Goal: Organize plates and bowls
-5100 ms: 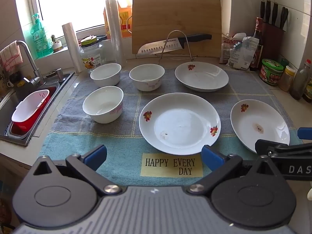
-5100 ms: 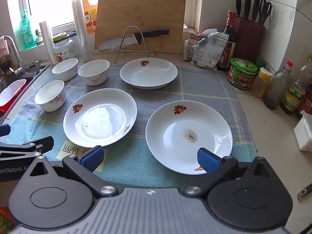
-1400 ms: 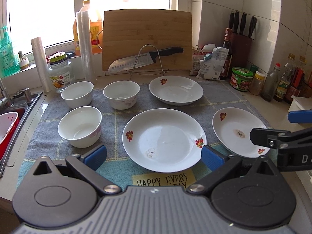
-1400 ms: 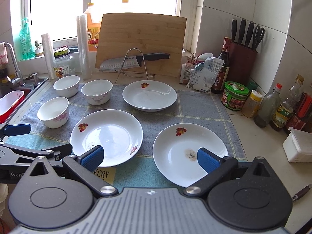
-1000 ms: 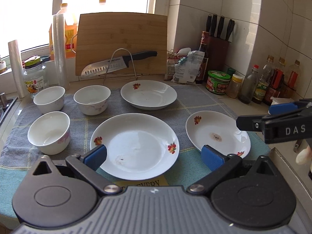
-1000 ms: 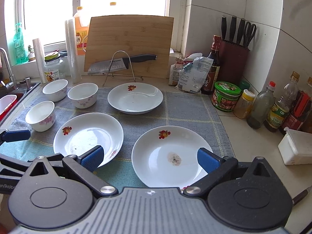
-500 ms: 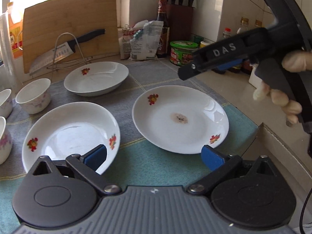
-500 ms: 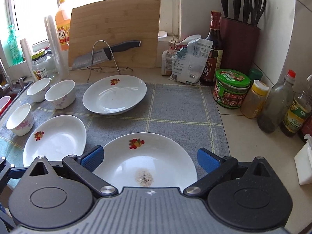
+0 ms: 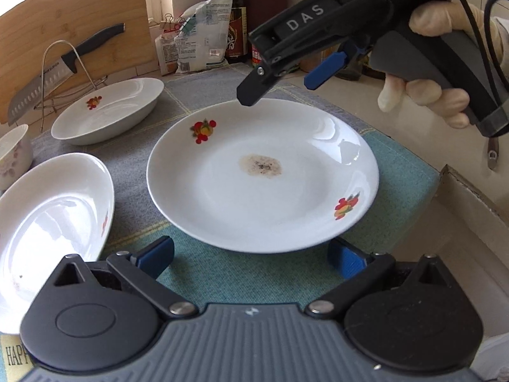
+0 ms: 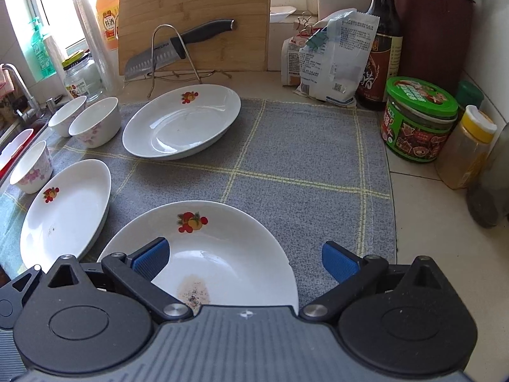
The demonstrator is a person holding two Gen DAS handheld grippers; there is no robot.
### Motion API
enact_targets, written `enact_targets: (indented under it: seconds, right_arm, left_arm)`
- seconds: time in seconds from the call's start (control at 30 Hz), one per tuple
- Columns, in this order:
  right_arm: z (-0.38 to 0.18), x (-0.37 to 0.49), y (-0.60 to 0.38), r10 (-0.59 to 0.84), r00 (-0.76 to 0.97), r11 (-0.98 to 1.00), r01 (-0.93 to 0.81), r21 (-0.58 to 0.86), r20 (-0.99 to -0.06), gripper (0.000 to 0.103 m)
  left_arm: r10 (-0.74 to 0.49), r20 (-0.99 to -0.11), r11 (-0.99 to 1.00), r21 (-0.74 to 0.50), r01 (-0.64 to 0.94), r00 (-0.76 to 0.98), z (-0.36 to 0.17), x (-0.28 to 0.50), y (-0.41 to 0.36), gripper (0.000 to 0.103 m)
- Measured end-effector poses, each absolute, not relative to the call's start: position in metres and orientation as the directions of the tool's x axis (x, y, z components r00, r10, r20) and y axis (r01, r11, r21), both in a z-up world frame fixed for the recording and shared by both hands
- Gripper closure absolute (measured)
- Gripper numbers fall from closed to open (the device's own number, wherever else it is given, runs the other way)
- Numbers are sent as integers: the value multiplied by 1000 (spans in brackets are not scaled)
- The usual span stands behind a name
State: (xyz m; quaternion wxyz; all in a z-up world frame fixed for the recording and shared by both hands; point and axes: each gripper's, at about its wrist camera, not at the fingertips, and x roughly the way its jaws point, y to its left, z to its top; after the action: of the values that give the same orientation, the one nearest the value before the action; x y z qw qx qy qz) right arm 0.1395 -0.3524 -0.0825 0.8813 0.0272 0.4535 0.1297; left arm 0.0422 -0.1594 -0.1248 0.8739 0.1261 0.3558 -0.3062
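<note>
At the far left of my right wrist view sit three small bowls (image 10: 95,124) with pink flowers, on the grey-checked cloth (image 10: 302,165) that covers the worktop. Next comes a white plate (image 10: 66,213) with a fruit motif, and behind it a deeper plate (image 10: 181,121) with the same motif. A knife (image 10: 178,47) rests on a wire stand against the bamboo board; there is lettering on its blade, too small for me to read.

My left claw (image 9: 251,256) is spread wide, its blue pads just short of the near rim of the stained plate (image 9: 261,175) — a brownish spot marks the plate's middle. In the corner of that view a yellow label on the cloth reads "HAP".

My right claw (image 9: 280,82) hangs over the far rim of the same plate, tilted downward, its casing marked "DAS". It is also spread, holding nothing. My gloved right hand (image 9: 429,60) wraps the grip, forefinger extended — cables trail from the back.

Right of the cloth stand a printed bag, a dark sauce bottle and a green-lidded jar (image 10: 416,117).
</note>
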Motion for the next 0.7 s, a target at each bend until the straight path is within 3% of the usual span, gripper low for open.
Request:
enact_targets:
  seconds: [0.7]
  right_arm:
    - [-113, 168, -357, 549, 315, 797, -476, 372, -774, 0]
  left_arm:
    - [-495, -663, 742, 15, 670, 562, -128, 47, -162, 0]
